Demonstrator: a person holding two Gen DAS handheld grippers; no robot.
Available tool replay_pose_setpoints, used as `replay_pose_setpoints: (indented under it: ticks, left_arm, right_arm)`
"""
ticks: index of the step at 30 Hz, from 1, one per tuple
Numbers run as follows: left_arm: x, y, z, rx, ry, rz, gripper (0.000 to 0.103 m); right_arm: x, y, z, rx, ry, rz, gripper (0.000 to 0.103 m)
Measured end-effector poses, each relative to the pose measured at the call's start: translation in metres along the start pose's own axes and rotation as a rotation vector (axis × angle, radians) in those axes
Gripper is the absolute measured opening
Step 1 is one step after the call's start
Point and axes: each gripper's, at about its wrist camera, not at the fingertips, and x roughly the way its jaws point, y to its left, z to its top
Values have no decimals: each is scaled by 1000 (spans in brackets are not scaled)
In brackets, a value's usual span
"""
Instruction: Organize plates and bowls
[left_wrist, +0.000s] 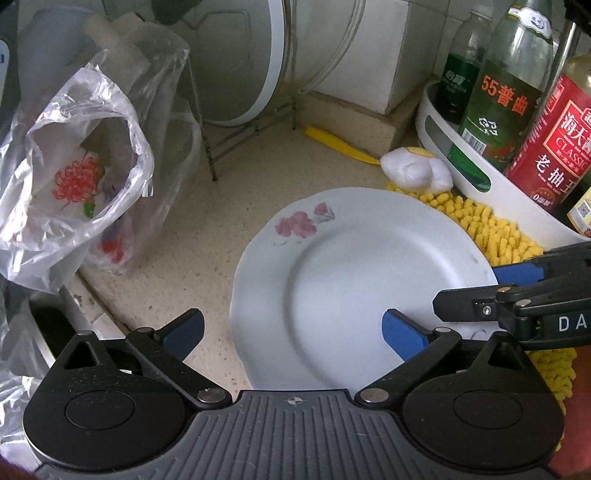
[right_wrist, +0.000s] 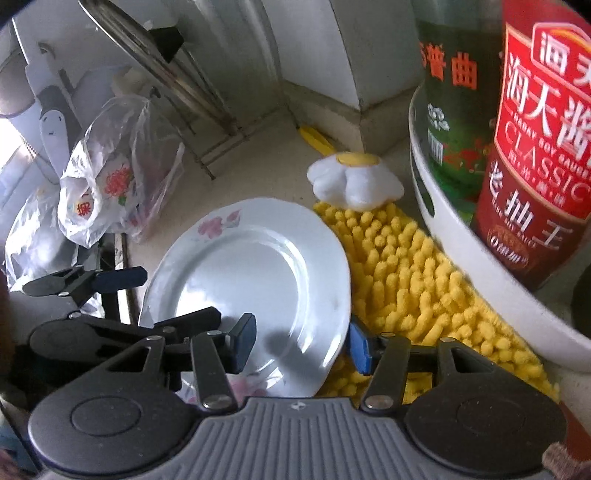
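White plate (left_wrist: 354, 291) lies flat on the surface, left tool (left_wrist: 291, 332) spread wide over its near rim, gripping nothing. Right view: right tool (right_wrist: 301, 341) half-open, astride the plate's edge beside the yellow mat (right_wrist: 417, 280), not yet clamping; glazed rim could slip.

Left wrist view: looks steeply down and forward from close above the counter, along its own two fingers; the left gripper (left_wrist: 293, 332) fills the bottom edge. It faces the tiled back wall and a wire rack holding a pot lid (left_wrist: 236, 62).

Right wrist view: same steep downward tilt, set further right and nearer the yellow chenille mat (right_wrist: 410, 266), with the soy sauce bottle (right_wrist: 539, 155) looming very close at its right.

Shared ground: the floral plate (left_wrist: 354, 288) (right_wrist: 251, 280), the mat, the flower-shaped plush (left_wrist: 415, 170), the white bottle tray (right_wrist: 480, 258), the plastic bags (left_wrist: 85, 177). Each view catches the other's gripper.
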Motion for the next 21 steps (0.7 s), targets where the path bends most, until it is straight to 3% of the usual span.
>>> replay_pose_setpoints:
  ticks: [5,11,17,21]
  left_arm:
    - [-7,-5,-1,-12,1,-23,91]
    - [-15,-13,-6,-3,16,-17,92]
    - [-24,-20,-18,0,33,-92,94]
    - [-18,-16,-19,2,42,-95,97]
  right_arm:
    - [-2,4,-2,-22,-8,-12,49]
    - [-8,2,-8,-5,-20,-11,44]
    - [-35,1,-23,13,-45,-10,44]
    - [-42,-10,-37,37,-22,-1,43]
